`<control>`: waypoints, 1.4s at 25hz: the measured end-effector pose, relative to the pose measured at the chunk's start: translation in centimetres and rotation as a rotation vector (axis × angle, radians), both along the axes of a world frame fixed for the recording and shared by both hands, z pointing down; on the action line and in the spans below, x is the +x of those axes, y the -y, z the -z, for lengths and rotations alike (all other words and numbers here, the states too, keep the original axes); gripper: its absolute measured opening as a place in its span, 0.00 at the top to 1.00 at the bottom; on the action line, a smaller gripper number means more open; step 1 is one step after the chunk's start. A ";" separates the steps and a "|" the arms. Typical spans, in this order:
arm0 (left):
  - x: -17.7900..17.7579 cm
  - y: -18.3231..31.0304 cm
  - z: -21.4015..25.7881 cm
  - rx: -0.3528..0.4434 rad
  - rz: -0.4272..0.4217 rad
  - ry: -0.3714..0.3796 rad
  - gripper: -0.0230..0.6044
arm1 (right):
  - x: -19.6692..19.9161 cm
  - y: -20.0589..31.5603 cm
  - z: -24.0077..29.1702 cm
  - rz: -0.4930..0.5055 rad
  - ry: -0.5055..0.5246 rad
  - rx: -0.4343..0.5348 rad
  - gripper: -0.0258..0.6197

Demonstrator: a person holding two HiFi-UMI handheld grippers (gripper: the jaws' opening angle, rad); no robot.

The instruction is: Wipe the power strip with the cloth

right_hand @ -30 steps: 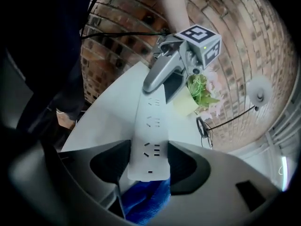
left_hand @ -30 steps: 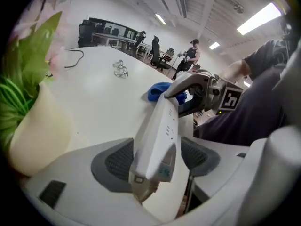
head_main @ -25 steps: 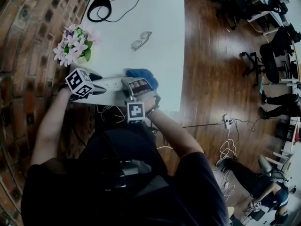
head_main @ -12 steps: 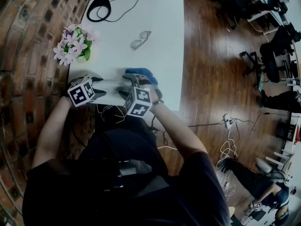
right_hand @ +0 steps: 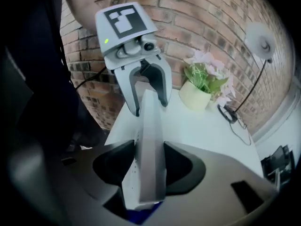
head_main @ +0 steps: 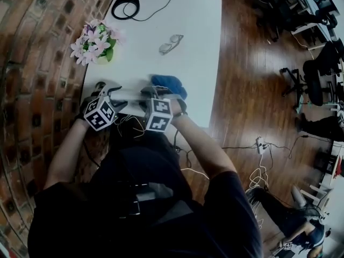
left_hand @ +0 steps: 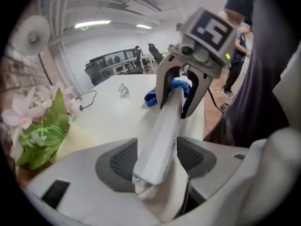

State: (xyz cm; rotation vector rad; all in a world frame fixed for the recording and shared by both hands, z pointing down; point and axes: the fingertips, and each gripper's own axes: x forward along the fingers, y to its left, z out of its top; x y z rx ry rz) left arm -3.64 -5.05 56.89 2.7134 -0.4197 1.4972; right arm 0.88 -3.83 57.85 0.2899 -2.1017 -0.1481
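The white power strip [head_main: 131, 97] lies along the near edge of the white table [head_main: 199, 26], spanning the gap between my two grippers. My left gripper [head_main: 115, 94] has its left end, my right gripper [head_main: 153, 94] its right end. In the left gripper view the power strip [left_hand: 162, 135] runs from between my pads to the right gripper [left_hand: 181, 105]; these jaws closed a little lately. In the right gripper view the pads press both sides of the power strip [right_hand: 150, 145], having just been closing on it. The blue cloth [head_main: 171, 84] lies crumpled just beyond the right gripper.
A pot of pink flowers [head_main: 95, 41] stands at the table's left edge by the brick wall. Glasses [head_main: 171, 44] lie mid-table, and a black lamp base with cable [head_main: 129, 4] sits at the far end. The strip's cord hangs over the near edge.
Both grippers have rolled and drawn closer together, and their marker cubes now sit side by side. Each now straddles an end of the power strip; before, the left gripper lay flat at the strip's left end.
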 end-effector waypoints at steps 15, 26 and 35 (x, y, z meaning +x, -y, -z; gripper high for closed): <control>-0.5 -0.1 2.5 -0.176 0.302 -0.146 0.95 | -0.2 0.7 0.1 0.028 -0.164 0.541 0.64; 0.3 0.4 2.3 -0.205 0.061 -0.053 0.63 | -0.2 0.6 -0.1 0.038 -0.168 0.545 0.64; 0.8 -0.7 -1.1 -0.156 -0.185 0.143 0.63 | -0.2 0.8 -0.3 0.014 -0.157 0.481 0.63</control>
